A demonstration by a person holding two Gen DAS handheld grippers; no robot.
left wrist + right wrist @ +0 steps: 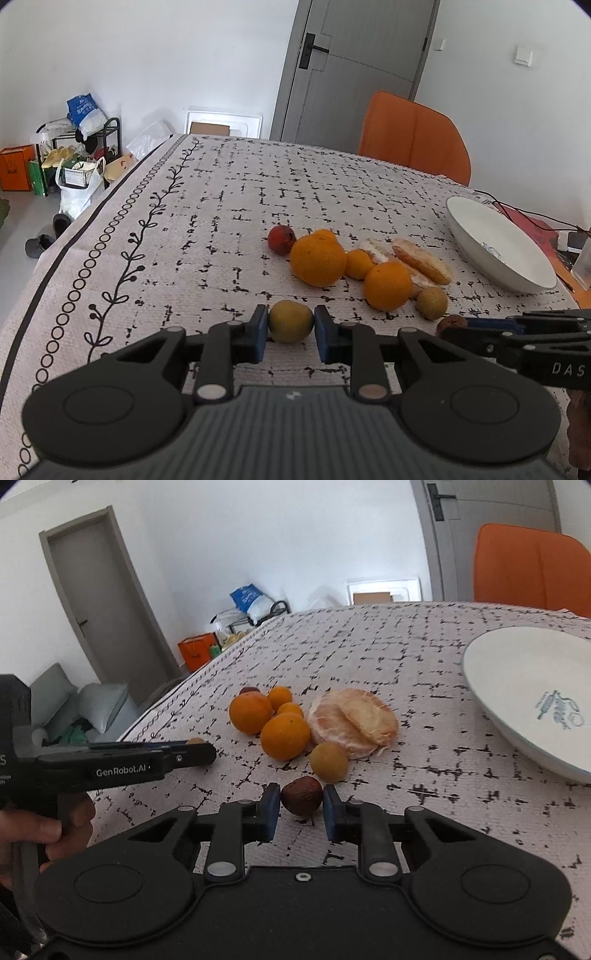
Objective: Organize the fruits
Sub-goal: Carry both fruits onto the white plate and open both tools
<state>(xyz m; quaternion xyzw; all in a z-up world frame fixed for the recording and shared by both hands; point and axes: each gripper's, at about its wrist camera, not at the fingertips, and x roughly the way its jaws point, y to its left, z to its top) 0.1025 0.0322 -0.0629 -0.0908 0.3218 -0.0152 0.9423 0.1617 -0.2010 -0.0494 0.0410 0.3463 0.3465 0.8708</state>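
Note:
My left gripper [290, 326] is shut on a small yellow-green fruit [290, 317] that rests on the tablecloth. My right gripper [301, 808] is shut on a dark brown-red fruit [302, 794], also on the cloth. Beyond them lies a cluster: several oranges [317, 260] [285, 736], peeled citrus pieces [421, 260] [354, 722], a small red fruit [280, 239] and a second yellow-green fruit [432, 302] [328, 762]. An empty white plate [498, 243] [517, 686] sits to the right. Each gripper shows side-on in the other's view: right gripper [476, 325], left gripper [199, 753].
The patterned tablecloth [221, 206] covers the table; its left edge drops to the floor. An orange chair [413, 136] stands behind the far edge. Cables and small items [569, 236] lie beyond the plate. A person's hand [37, 830] holds the left gripper.

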